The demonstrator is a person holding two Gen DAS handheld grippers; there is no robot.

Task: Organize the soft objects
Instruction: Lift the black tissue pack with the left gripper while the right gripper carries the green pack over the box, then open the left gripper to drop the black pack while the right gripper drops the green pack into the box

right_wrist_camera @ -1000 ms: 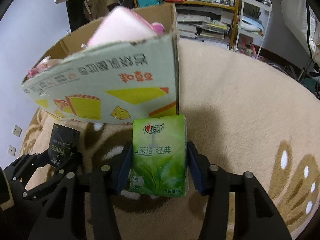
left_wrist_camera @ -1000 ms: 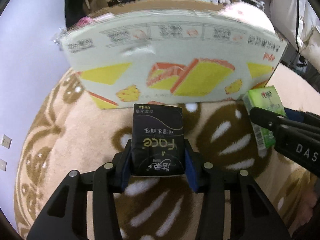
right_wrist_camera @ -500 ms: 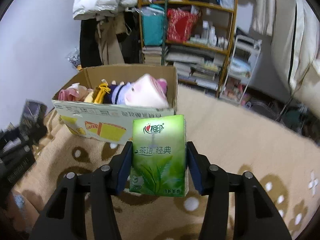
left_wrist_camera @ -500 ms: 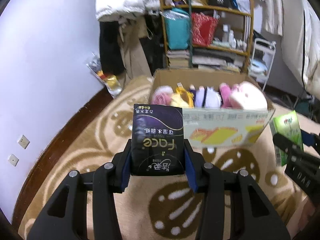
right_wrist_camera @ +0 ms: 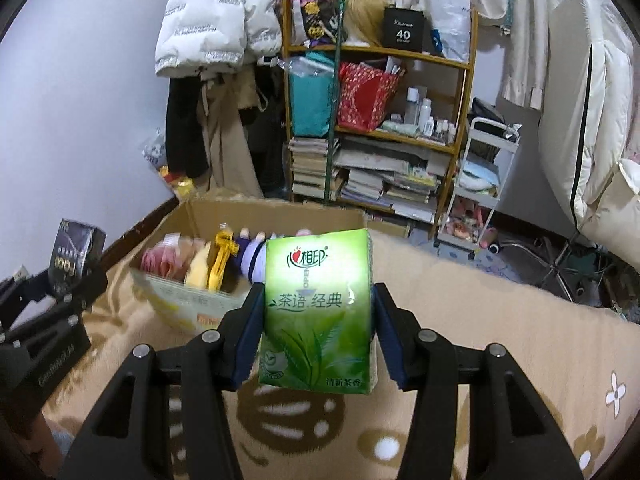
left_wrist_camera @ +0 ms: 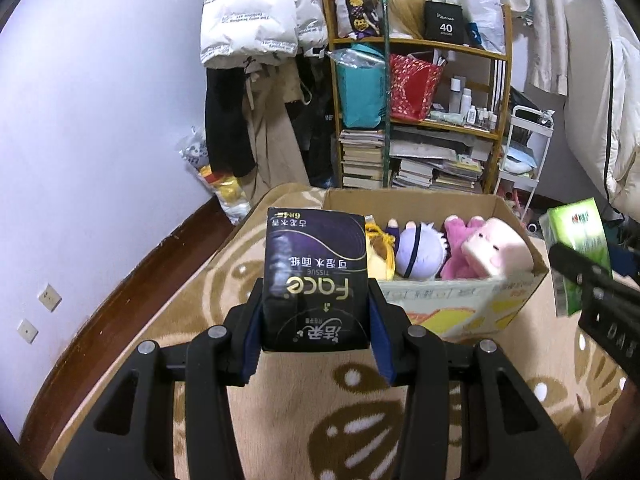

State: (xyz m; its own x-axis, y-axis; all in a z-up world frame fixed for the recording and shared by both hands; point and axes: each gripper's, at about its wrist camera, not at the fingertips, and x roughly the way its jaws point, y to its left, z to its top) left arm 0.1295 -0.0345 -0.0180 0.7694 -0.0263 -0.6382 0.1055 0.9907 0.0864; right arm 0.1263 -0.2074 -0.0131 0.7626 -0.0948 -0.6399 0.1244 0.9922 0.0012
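My left gripper [left_wrist_camera: 315, 330] is shut on a black tissue pack [left_wrist_camera: 316, 280] and holds it in the air, short of an open cardboard box [left_wrist_camera: 460, 308]. The box holds several plush toys, among them a pink one [left_wrist_camera: 494, 250] and a lilac one [left_wrist_camera: 418, 250]. My right gripper [right_wrist_camera: 318, 334] is shut on a green tissue pack [right_wrist_camera: 318, 312], held up in front of the same box [right_wrist_camera: 180, 302]. Each gripper shows in the other's view: the green pack at the right edge [left_wrist_camera: 576, 248], the black pack at the left edge [right_wrist_camera: 74, 256].
The box stands on a beige patterned blanket [left_wrist_camera: 304, 432]. Behind it are a wooden shelf [left_wrist_camera: 420, 120] with books and bags, hanging coats [left_wrist_camera: 256, 100], a white cart [right_wrist_camera: 480, 184] and a lilac wall [left_wrist_camera: 100, 120].
Both grippers have risen and pulled back from the box with their packs. The view has gone from the box's side wall to its open top and the room behind.
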